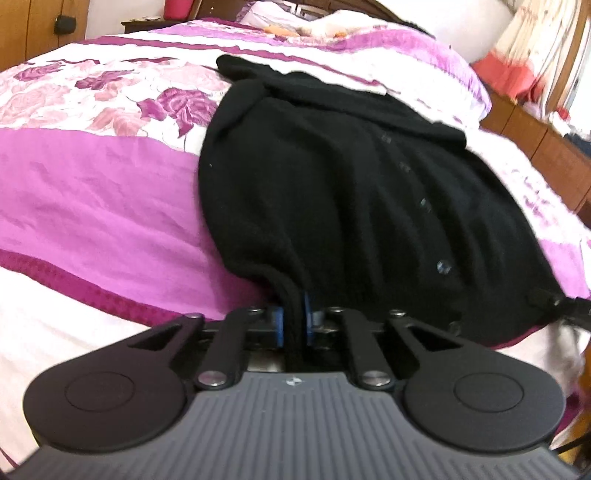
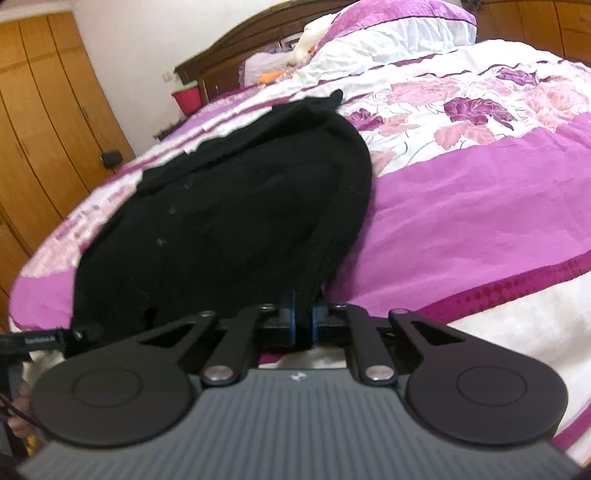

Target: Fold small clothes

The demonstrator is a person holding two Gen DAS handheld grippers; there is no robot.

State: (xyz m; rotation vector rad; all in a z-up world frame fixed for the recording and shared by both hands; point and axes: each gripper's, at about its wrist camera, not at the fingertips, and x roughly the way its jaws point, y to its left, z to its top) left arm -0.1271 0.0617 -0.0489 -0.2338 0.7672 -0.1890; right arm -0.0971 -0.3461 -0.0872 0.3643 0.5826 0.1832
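Observation:
A black knitted cardigan (image 1: 351, 192) with a row of dark buttons lies spread on the bed. My left gripper (image 1: 293, 321) is shut on its near left hem corner, the fabric pinched between the blue pads. In the right wrist view the same cardigan (image 2: 229, 221) stretches away from me, and my right gripper (image 2: 303, 321) is shut on its near right hem corner. The other gripper shows at the edge of each view, at the far right (image 1: 569, 306) and at the far left (image 2: 44, 338).
The bed is covered by a pink, purple and white floral bedspread (image 1: 92, 192) (image 2: 480, 206). Pillows (image 2: 388, 33) lie at the headboard. Wooden wardrobes (image 2: 40, 122) stand to the left, and a pink bucket (image 2: 188, 98) stands by the bed.

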